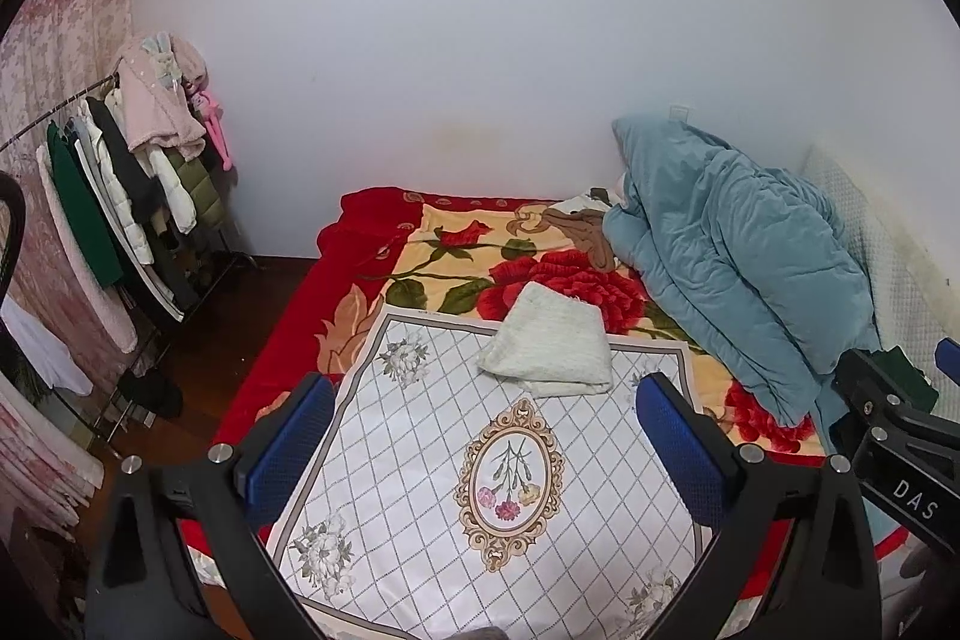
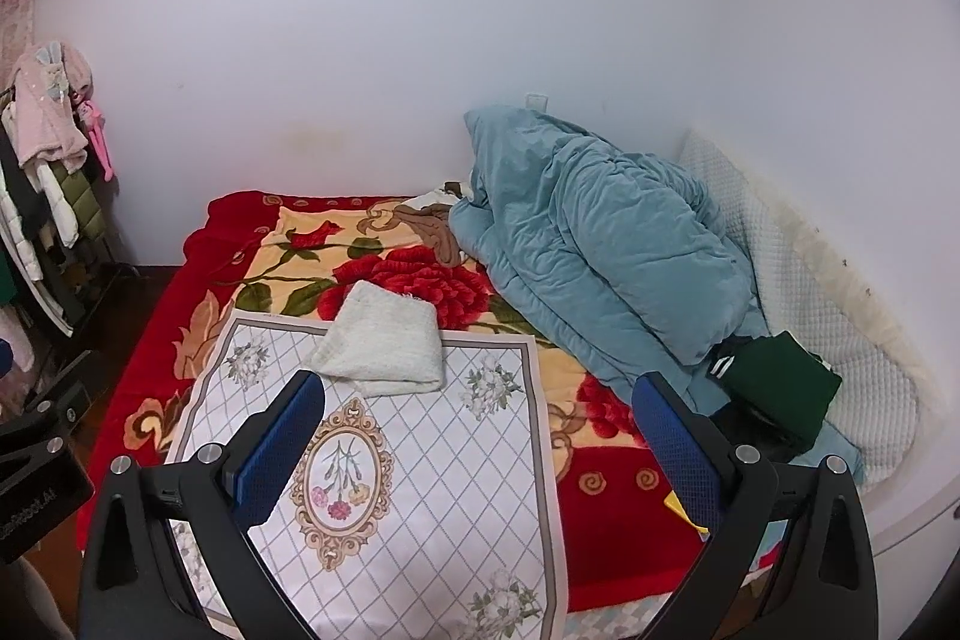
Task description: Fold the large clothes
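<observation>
A folded white knitted garment [image 1: 549, 343] lies on the far end of a white diamond-patterned cloth [image 1: 432, 460] spread on the bed; both also show in the right wrist view, the garment [image 2: 384, 343] and the cloth [image 2: 432, 460]. My left gripper [image 1: 480, 445] is open and empty, held above the patterned cloth, well short of the garment. My right gripper [image 2: 480, 445] is open and empty, above the cloth's right edge. A folded dark green garment [image 2: 774, 382] lies at the right by the quilt.
A red floral blanket [image 1: 540, 274] covers the bed. A bunched teal quilt [image 2: 600, 244] fills the bed's far right, against a white padded headboard [image 2: 840, 340]. A clothes rack [image 1: 120, 196] with hanging coats stands left of the bed. White walls lie behind.
</observation>
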The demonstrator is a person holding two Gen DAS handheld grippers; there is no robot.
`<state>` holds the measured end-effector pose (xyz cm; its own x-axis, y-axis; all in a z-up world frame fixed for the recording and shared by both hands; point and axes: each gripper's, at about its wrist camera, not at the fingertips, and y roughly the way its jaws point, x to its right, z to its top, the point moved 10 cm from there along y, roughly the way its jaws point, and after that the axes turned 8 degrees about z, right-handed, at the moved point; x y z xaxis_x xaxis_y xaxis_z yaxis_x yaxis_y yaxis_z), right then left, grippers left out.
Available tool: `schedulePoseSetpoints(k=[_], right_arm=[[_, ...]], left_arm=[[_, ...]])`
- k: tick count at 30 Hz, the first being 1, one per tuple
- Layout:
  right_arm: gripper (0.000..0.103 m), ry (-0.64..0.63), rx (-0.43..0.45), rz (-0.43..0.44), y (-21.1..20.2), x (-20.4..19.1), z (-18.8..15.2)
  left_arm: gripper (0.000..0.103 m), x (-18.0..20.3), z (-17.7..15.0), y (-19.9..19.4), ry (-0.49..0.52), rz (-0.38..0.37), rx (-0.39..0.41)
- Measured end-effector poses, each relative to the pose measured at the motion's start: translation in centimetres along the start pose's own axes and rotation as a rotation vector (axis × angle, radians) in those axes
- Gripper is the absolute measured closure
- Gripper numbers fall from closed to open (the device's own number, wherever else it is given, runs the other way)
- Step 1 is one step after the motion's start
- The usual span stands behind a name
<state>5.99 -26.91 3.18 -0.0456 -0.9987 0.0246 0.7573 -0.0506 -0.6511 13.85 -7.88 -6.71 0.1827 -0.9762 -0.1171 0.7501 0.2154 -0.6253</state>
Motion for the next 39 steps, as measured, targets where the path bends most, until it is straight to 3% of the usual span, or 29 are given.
schedulePoseSetpoints(k=[39], right_arm=[[0.0,-0.008,-0.012,0.021,1.3,-0.9,0.7]], left_arm=[[0.0,-0.9,0.5,0.8,-0.006,-0.012,-0.001]])
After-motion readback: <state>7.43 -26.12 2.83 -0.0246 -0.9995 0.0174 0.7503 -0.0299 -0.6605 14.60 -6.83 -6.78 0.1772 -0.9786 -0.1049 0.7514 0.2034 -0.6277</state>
